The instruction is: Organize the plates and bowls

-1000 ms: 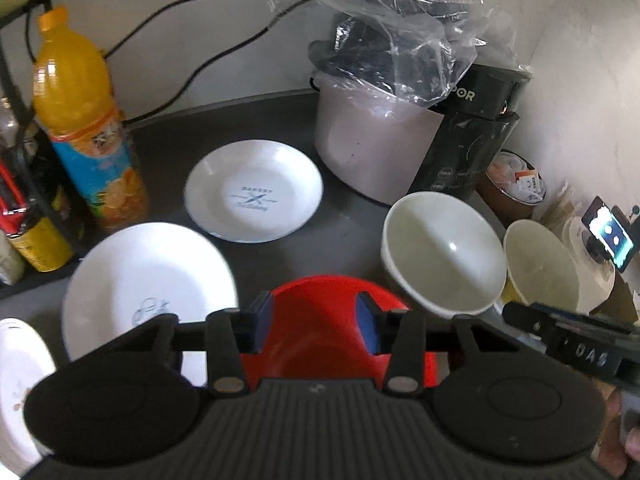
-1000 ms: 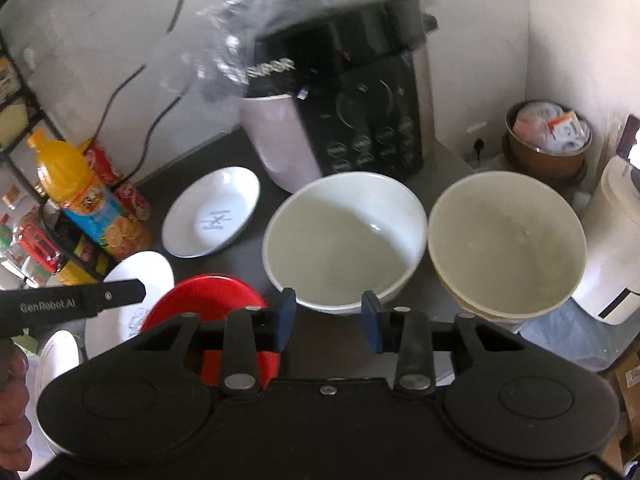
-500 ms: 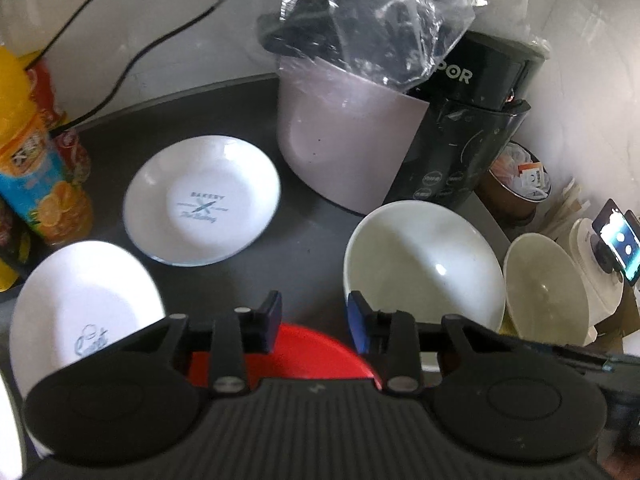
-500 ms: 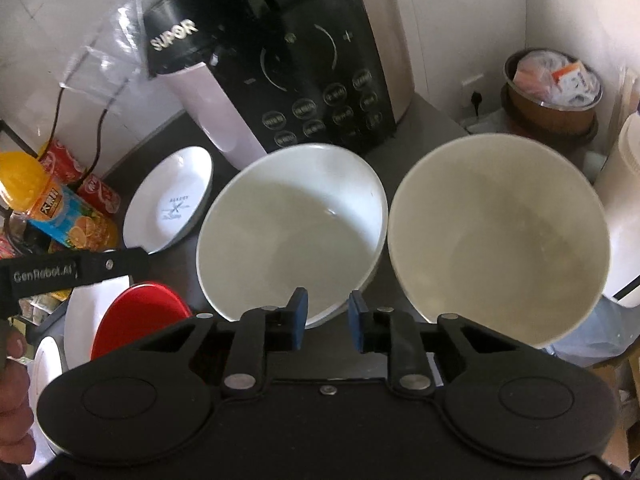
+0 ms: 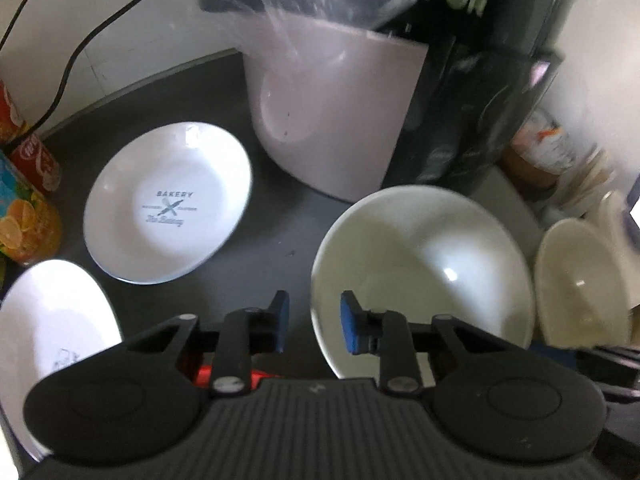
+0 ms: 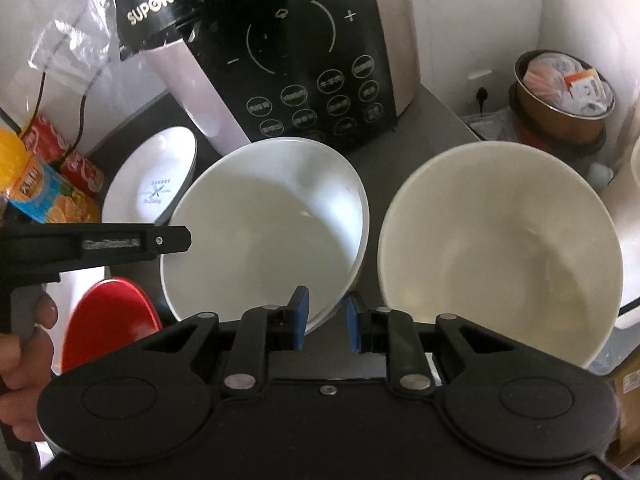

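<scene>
Right tool (image 6: 326,322): its blue pads stand close together astride the near rim of the white bowl (image 6: 268,224). The left pad sits over the bowl's inside and the right pad outside the wall, but whether they already press on the rim cannot be told from this view.

Left tool (image 5: 313,326): closing, with the same bowl's (image 5: 424,276) near-left rim crossing the gap between the pads. They do not look to be touching it (the frame is motion-blurred).

Key relation: the white bowl lies straight ahead of both tools, which point steeply down at it. The right tool is at its near-right rim and the left tool at its near-left rim. The right looks the closer to a grip.

Bowl's neighbours: the cream bowl (image 6: 500,248) stands just beside it on the right, and the bakery plate (image 5: 168,202) lies to its left on the dark tabletop (image 5: 280,240).

Also in frame: a red dish (image 6: 108,320) and a white plate (image 5: 48,320) near the left tool. The cooker (image 6: 304,60) stands behind the bowls.

Likely next move: lift the white bowl and nest it with the cream one (a judgement only).
</scene>
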`<state>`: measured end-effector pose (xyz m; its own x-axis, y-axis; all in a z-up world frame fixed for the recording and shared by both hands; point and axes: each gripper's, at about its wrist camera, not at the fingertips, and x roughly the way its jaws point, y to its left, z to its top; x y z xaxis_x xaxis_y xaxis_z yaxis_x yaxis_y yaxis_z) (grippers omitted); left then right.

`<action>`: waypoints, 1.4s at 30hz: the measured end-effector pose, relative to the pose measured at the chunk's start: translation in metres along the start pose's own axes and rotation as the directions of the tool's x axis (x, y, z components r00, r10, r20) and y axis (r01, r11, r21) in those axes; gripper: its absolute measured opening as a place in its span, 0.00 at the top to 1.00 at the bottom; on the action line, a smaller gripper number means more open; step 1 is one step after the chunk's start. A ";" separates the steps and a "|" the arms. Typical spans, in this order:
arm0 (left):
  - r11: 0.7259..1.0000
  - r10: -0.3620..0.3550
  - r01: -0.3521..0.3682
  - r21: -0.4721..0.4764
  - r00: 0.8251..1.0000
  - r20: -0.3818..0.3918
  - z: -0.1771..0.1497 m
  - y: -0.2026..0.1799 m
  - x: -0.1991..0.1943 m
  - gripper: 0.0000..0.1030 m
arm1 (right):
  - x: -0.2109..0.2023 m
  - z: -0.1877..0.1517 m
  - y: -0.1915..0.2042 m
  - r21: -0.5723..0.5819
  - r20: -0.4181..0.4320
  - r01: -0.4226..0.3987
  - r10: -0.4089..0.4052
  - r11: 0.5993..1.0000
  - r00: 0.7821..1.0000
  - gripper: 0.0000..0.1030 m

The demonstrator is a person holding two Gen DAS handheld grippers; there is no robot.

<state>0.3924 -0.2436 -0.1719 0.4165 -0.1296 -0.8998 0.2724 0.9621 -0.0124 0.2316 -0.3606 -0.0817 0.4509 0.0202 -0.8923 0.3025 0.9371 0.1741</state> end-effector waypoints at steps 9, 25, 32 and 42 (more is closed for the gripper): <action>1.000 0.006 -0.006 -0.012 1.000 -0.007 -0.003 0.000 0.012 0.95 | 0.010 0.005 0.009 -0.062 -0.017 0.051 -0.052 0.997 0.999 0.80; 0.998 -0.026 0.033 -0.055 0.992 0.122 -0.016 0.020 -0.067 0.95 | -0.053 0.002 0.039 -0.181 0.093 0.052 -0.036 0.982 0.995 0.80; 0.996 -0.019 0.031 -0.087 0.992 0.125 -0.036 0.044 -0.100 0.94 | -0.072 -0.003 0.068 -0.240 0.100 0.027 -0.003 0.970 0.995 0.80; 0.990 0.003 0.013 -0.140 0.993 0.118 -0.061 0.081 -0.120 0.94 | -0.079 -0.021 0.106 -0.301 0.078 -0.001 0.025 0.954 0.997 0.80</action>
<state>0.3114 -0.1352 -0.0922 0.5172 -0.1538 -0.8419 0.1537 0.9844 -0.0854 0.2104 -0.2549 -0.0018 0.5228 0.0165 -0.8523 0.0359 0.9985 0.0414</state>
